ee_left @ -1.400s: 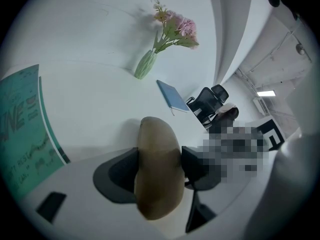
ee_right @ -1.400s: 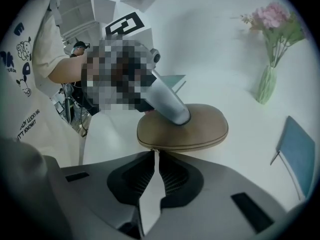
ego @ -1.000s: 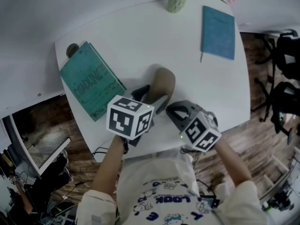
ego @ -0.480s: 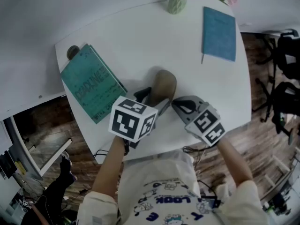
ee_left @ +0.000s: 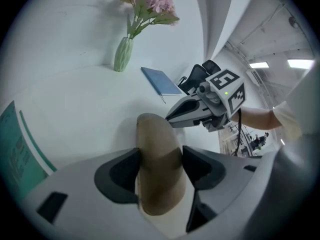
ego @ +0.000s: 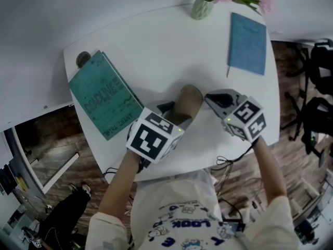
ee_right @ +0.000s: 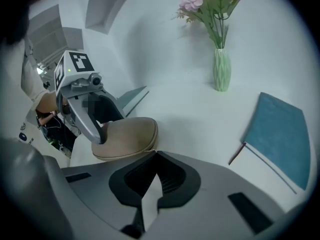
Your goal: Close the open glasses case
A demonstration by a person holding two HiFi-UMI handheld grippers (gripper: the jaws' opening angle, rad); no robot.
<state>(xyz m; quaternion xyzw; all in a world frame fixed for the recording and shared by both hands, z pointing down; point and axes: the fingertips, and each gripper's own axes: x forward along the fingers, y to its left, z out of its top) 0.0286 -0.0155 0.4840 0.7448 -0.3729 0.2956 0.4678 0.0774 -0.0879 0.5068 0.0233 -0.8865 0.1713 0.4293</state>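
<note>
Away from the green book [ego: 101,95], the right gripper [ego: 212,99] has swung off the tan glasses case [ego: 190,100] and now hangs just beside the case's far side, its jaws pressed together on nothing. The case lies on the white table [ego: 156,40] right of the book, lid down, clamped at its near end by the left gripper [ee_left: 161,155].

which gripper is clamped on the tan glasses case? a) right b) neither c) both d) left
d: in the left gripper view the left gripper squeezes the glasses case from both sides, while the right gripper has its jaws shut together on nothing, beside the case.
</note>
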